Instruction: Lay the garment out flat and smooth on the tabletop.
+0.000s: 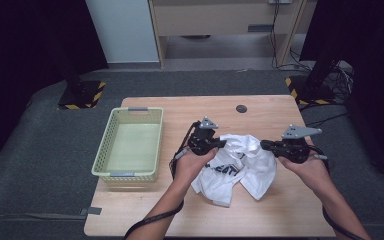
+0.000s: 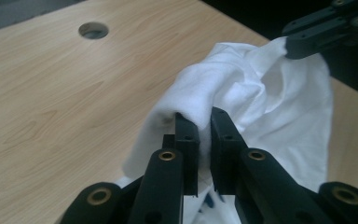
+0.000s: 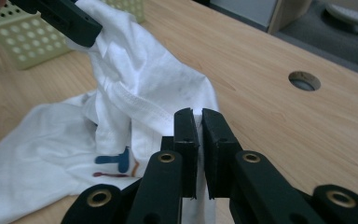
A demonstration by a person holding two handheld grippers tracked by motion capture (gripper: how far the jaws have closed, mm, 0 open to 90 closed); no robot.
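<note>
High view: two grippers lift a white shirt (image 1: pixel 240 162) at the table's (image 1: pixel 145 215) middle.
Basket (image 1: pixel 129 145) sits at nine o'clock. Left gripper (image 1: pixel 223 143) and right gripper (image 1: pixel 263 145) both pinch the cloth tight. Next, I think, pull it flat to fold.

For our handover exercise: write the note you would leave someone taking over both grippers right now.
Left gripper: shut on the white T-shirt.
Right gripper: shut on the same shirt, at another spot.
The shirt is partly raised, the rest crumpled on the table.
The basket stands to the left, with nothing in it.
Done: both grips taken.
Left: probably spreading or folding the shirt, perhaps putting it in the basket.
</note>
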